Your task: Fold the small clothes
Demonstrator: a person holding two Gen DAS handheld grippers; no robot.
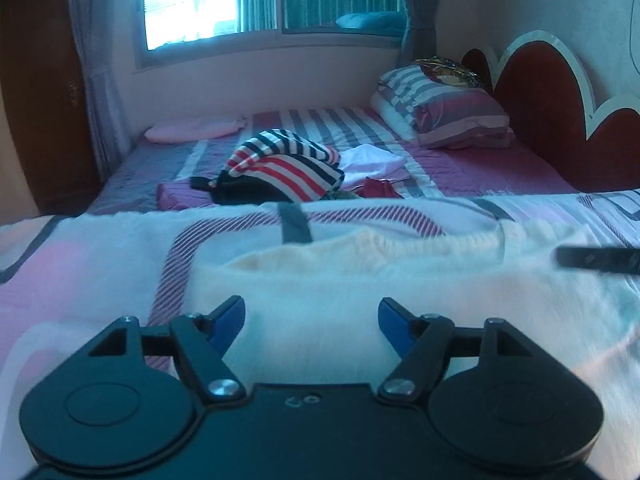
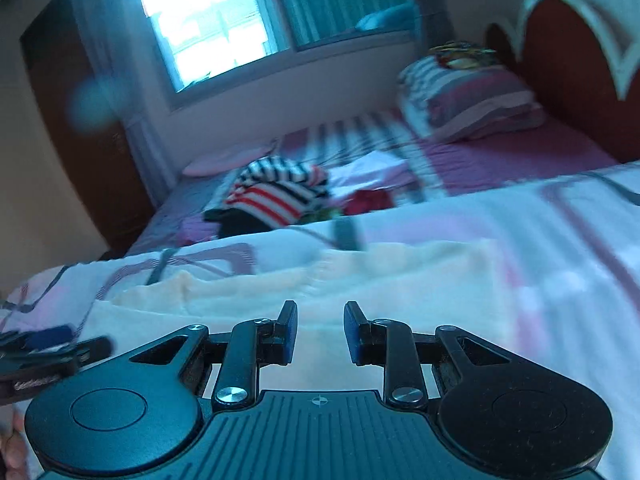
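Cream-white cloth, a small garment [image 1: 360, 276], lies spread on a folded quilt [image 1: 100, 264] with pink patches and dark striped bands, at the near end of the bed [image 1: 480, 168]. Its far edge shows a paler, ribbed band. The left hand-held gripper [image 1: 312, 322] hangs just over the garment with its blue-padded fingers [image 1: 230, 320] spread wide and nothing between them. The right hand-held gripper [image 2: 320, 332] hovers over the same garment, its jaws only partly apart and nothing clamped between its pads; the cloth shows plainly through the gap. Each tool appears in the other's view: the right one as a dark blurred bar at the right edge of the left wrist view, the left one at the lower left of the right wrist view. The right wrist view is smeared with blur.

Farther up the bed sits a heap of clothes: a red, white and navy striped top [image 1: 284, 168], a black piece [image 1: 240, 192] under it, a white piece [image 1: 372, 164] and a dark red piece [image 1: 380, 190] beside it. A striped pillow [image 1: 452, 116] leans near the scalloped red headboard [image 1: 552, 108], below a bright window [image 1: 240, 0].
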